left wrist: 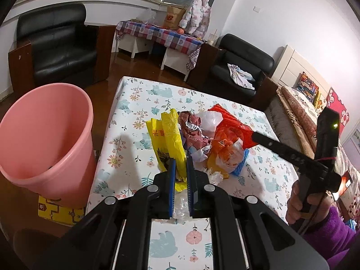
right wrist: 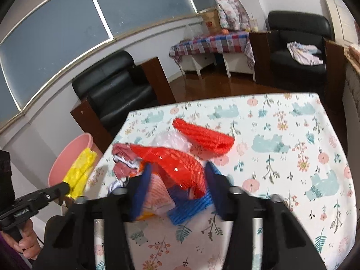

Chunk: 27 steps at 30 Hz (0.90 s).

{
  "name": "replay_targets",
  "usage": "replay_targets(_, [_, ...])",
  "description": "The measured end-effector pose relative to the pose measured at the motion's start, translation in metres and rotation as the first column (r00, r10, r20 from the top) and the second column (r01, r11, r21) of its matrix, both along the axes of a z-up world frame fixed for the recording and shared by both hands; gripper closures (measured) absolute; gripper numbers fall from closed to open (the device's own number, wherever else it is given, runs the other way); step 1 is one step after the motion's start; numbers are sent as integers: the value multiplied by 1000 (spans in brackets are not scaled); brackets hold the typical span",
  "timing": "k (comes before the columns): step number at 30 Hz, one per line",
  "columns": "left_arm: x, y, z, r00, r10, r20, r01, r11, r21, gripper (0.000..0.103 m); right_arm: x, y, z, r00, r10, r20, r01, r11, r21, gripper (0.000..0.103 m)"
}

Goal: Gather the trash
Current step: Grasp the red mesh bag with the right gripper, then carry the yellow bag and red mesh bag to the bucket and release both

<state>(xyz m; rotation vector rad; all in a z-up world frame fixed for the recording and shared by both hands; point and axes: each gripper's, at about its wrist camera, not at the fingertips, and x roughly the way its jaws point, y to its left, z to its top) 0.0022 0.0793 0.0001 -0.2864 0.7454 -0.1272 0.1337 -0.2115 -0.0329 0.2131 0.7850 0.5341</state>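
Left wrist view: left gripper (left wrist: 180, 171) clenched the yellow plastic bag (left wrist: 167, 135); pink bin (left wrist: 45, 139) at nine o'clock; bag could slip.

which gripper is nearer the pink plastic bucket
Left. The left gripper, shut on the yellow plastic bag, is at the table edge beside the pink plastic bucket. The right gripper is farther off, over the red mesh netting.

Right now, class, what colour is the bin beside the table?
Pink; the bin shows best in the left wrist view.
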Motion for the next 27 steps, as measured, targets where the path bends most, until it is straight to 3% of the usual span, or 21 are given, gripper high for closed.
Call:
replay_targets(8, [-4, 2, 6, 1000, 5, 26, -5, 1000, -14, 94, -8, -14, 6, 999, -34, 17, 33, 999, 31, 93])
replay_targets(15, [-11, 9, 14, 998, 20, 64, -18, 999, -31, 94, -18, -20, 34, 997, -46, 67, 41, 996, 82, 93])
replay_targets(27, [-28, 43, 21, 987, 114, 113, -109, 993, -46, 94, -17, 41, 70, 992, 109, 68, -121, 971, 204, 93])
